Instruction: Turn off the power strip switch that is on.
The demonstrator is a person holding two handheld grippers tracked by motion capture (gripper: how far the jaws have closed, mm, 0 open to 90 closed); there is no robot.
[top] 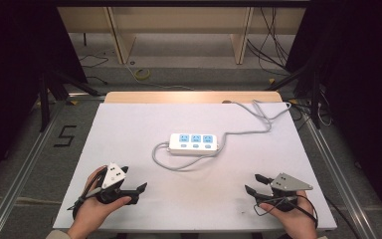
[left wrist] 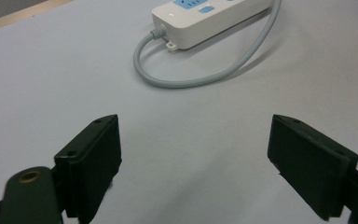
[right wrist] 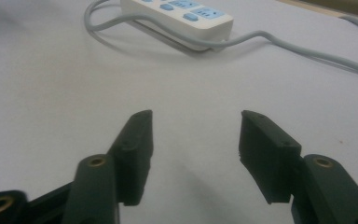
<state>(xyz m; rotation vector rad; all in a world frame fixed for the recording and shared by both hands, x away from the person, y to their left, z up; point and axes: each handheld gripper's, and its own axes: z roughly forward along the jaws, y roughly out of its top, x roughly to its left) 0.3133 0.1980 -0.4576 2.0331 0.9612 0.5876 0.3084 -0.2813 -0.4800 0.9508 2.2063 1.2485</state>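
A white power strip (top: 194, 143) with three blue sockets lies flat in the middle of the white table (top: 129, 124). Its grey cable (top: 171, 164) loops from the left end round the front, then runs off to the back right. My left gripper (top: 133, 179) rests near the front left edge, open and holding nothing. The right gripper (top: 252, 182) sits near the front right, also open and holding nothing. In the left gripper view the power strip (left wrist: 209, 21) and cable loop (left wrist: 191, 79) lie ahead of the gripper (left wrist: 195, 121). The right gripper view shows the power strip (right wrist: 182, 16) beyond the gripper (right wrist: 196, 116).
The cable (top: 263, 117) snakes over the table's back right and drops off the far edge. A wooden strip (top: 189, 97) borders the back. Metal rails (top: 30, 149) flank both sides, with a "5" marking (top: 65, 135) on the floor at left. Wooden shelving (top: 179, 30) stands behind.
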